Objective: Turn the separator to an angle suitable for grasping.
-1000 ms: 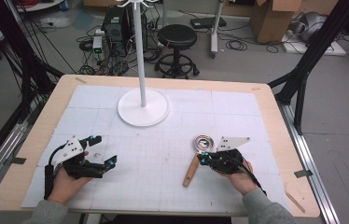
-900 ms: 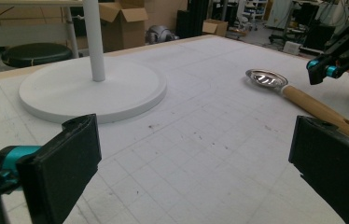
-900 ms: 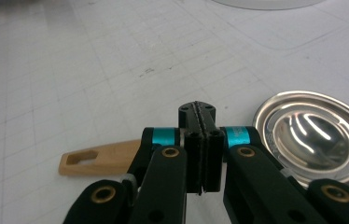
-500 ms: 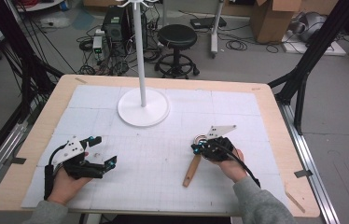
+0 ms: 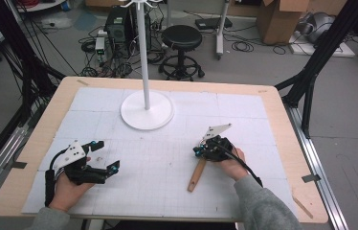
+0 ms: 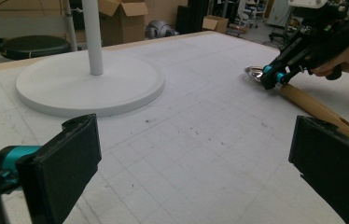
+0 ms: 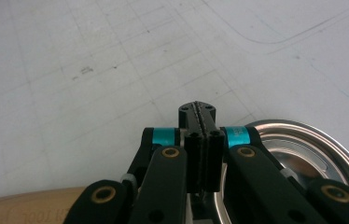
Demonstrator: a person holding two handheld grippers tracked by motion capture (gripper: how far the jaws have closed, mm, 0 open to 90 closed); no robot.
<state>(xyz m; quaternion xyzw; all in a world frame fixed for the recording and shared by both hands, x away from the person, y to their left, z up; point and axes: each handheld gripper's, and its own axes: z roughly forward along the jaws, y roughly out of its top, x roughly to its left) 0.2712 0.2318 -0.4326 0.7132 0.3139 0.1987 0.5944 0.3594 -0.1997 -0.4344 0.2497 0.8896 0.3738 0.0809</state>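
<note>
Wooden handle (image 5: pixel 196 175) and shiny metal head: that is the strainer lying near the front edge of the tabletop (image 5: pixel 282 143), toward its right side. In the high view the right gripper (image 5: pixel 199 152) sits over the place where handle meets head. The left gripper (image 5: pixel 108 165) rests near the front left corner. A white stand (image 5: pixel 147 109) is near the back edge.

In the left gripper view its two black jaws are wide apart with nothing between them. The right gripper (image 6: pixel 269 78) pokes at the metal head (image 6: pixel 254 72).

In the right gripper view the jaws are pressed together, maybe on the thin neck, though I cannot tell for sure. The metal ring (image 7: pixel 303 149) lies beside them. The grip looks tiny, so the long handle could tip and the strainer could slip out when lifted.
</note>
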